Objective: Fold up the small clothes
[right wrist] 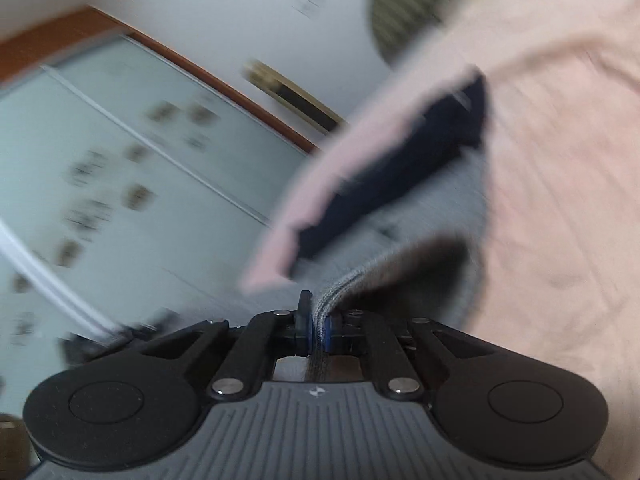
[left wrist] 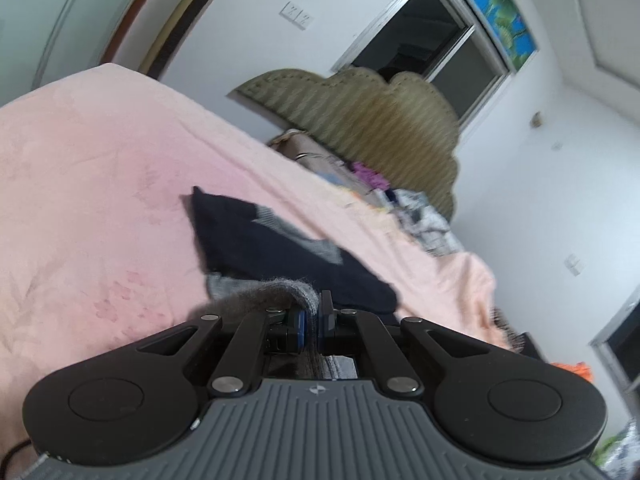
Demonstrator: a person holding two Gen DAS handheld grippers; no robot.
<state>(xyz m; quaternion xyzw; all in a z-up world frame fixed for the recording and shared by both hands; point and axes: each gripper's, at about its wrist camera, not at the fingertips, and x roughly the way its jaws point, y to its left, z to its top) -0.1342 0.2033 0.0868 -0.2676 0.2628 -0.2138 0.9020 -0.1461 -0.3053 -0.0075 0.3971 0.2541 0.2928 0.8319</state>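
Note:
A small navy and grey knitted garment (left wrist: pixel 280 248) lies on the pink bed cover (left wrist: pixel 100 184). My left gripper (left wrist: pixel 316 312) is shut on its grey ribbed edge (left wrist: pixel 280 288), which bunches over the fingers. In the right wrist view, which is motion-blurred, my right gripper (right wrist: pixel 318 316) is shut on the grey ribbed hem (right wrist: pixel 340 288) of the same garment (right wrist: pixel 400 168), whose navy part stretches away over the pink cover (right wrist: pixel 560 200).
An olive padded headboard (left wrist: pixel 380 120) stands at the far end of the bed, with a heap of mixed clothes (left wrist: pixel 400 200) below it. A window (left wrist: pixel 432 40) is behind it. A wardrobe with pale glass doors (right wrist: pixel 120 160) stands beside the bed.

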